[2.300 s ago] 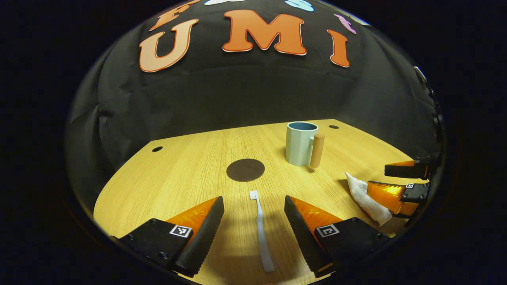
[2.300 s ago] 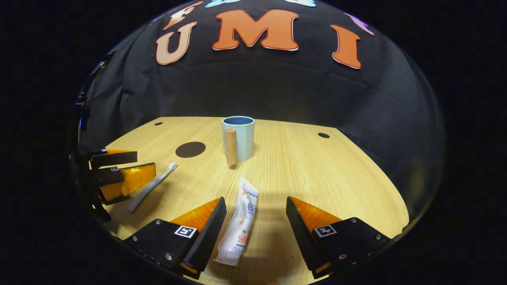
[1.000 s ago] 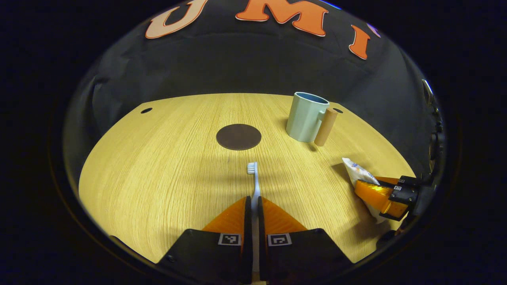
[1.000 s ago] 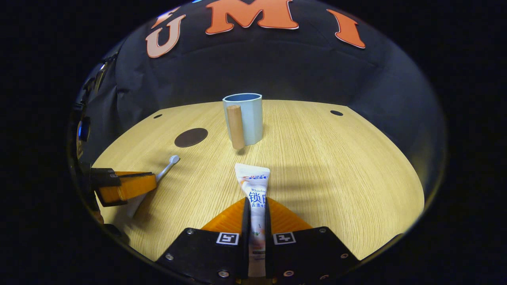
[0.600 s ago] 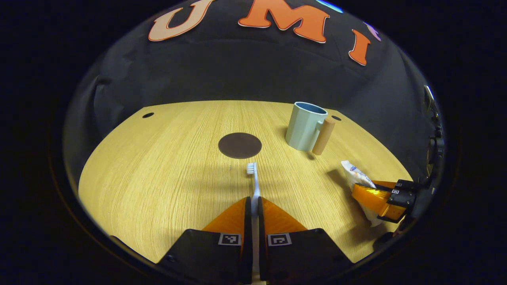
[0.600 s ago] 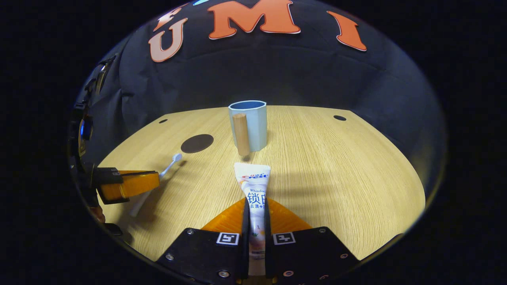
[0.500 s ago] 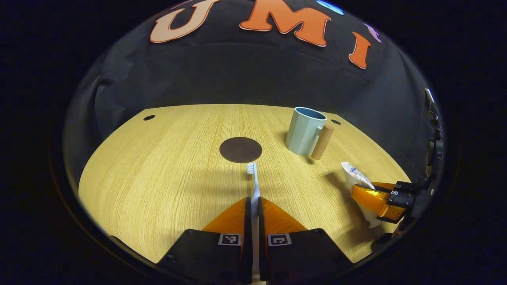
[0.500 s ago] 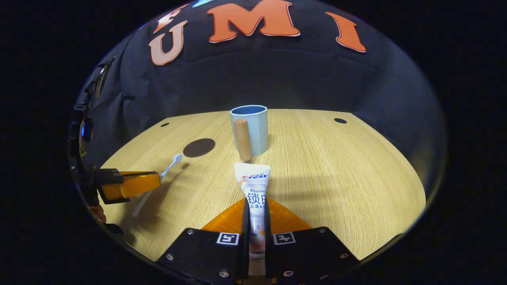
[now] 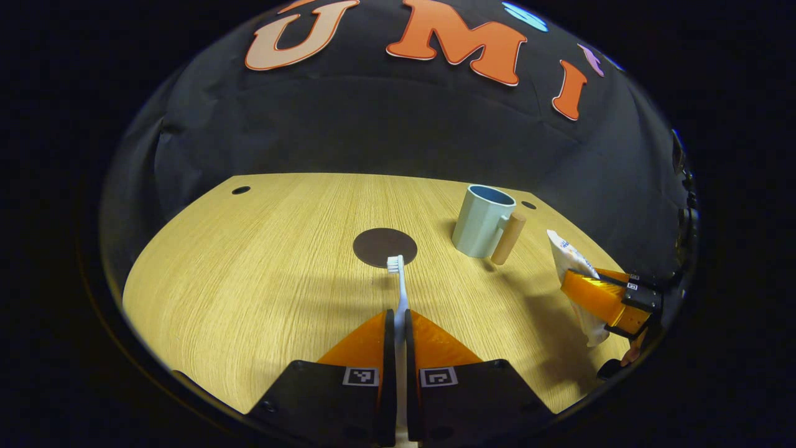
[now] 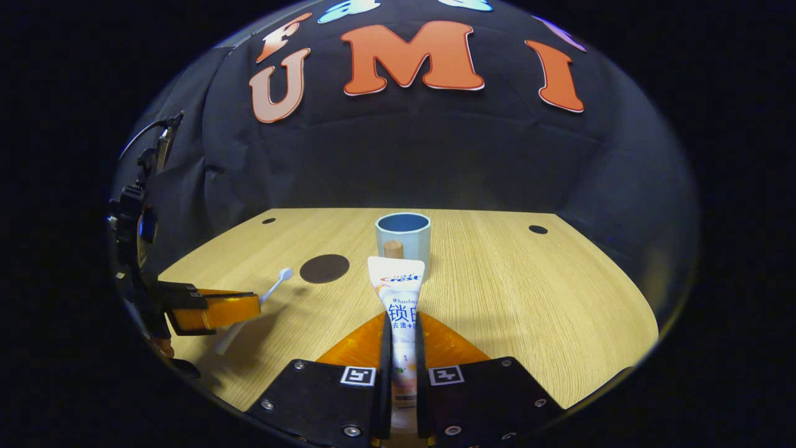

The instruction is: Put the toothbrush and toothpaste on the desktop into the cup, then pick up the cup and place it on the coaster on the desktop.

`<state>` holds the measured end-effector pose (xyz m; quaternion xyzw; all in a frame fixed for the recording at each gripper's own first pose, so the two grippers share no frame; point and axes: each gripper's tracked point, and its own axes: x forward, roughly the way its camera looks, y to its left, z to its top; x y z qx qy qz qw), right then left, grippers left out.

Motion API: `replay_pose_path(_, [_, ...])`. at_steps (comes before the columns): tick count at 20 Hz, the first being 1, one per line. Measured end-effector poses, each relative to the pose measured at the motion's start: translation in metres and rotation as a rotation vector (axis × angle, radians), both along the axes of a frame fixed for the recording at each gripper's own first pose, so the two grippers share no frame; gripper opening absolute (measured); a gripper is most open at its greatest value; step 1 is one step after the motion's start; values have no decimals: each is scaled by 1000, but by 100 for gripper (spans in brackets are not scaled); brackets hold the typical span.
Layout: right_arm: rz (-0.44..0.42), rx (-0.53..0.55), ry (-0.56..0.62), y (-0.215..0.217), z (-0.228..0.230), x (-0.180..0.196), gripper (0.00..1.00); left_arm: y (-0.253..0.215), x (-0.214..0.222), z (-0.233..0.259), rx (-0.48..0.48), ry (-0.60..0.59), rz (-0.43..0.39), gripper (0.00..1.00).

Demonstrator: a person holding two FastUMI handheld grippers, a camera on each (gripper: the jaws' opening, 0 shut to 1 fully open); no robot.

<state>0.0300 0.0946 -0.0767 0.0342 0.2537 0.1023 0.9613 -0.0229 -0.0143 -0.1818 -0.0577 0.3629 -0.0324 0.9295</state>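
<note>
In the left gripper view my left gripper (image 9: pixel 396 314) is shut on the white toothbrush (image 9: pixel 398 287), whose bristle head points forward over the near edge of the dark round coaster (image 9: pixel 384 246). The pale blue cup (image 9: pixel 483 220) with a wooden handle stands upright right of the coaster. In the right gripper view my right gripper (image 10: pixel 400 320) is shut on the white toothpaste tube (image 10: pixel 398 294), held up off the wooden desktop (image 10: pixel 535 305), with the cup (image 10: pixel 404 239) straight behind it. The right gripper (image 9: pixel 606 297) with the tube appears at the far right of the left gripper view, the left gripper (image 10: pixel 214 311) at the left of the right gripper view.
The desktop has small dark holes near its far corners (image 9: pixel 240 190) (image 10: pixel 538 229). The coaster (image 10: pixel 324 268) lies left of the cup in the right gripper view. Black cloth walls close the booth behind the desk. A fingertip shows under the far gripper (image 9: pixel 628 356).
Both grippers closed, the left on the toothbrush and the right on the toothpaste, then lifted them off the desktop. The right gripper has kept rising, and the cup now sits directly behind the tube.
</note>
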Motion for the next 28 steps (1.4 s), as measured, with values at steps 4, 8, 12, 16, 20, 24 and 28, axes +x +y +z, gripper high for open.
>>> replay_pose_path(4, [5, 10, -60, 4, 27, 15, 17, 3, 6, 11, 2, -20, 4, 10])
replay_pose_path(8, [3, 18, -133, 3, 51, 30, 17, 6, 14, 21, 1, -47, 9, 10])
replay_pose_path(12, [7, 45, -202, 6, 75, 51, 17, 7, 20, 29, -3, -71, 2, 10])
replay_pose_path(16, [6, 58, -275, 8, 89, 70, 17, 8, 22, 31, -7, -81, -7, 12])
replay_pose_path(20, [-8, 75, -317, 6, 96, 95, 17, 9, 23, 32, -2, -95, -17, 10])
replay_pose_path(24, [-7, 101, -357, 6, 103, 115, 17, 12, 29, 32, 8, -115, -19, 10])
replay_pose_path(28, [16, 105, -420, 10, 110, 135, 17, 10, 36, 30, 2, -115, -27, 10])
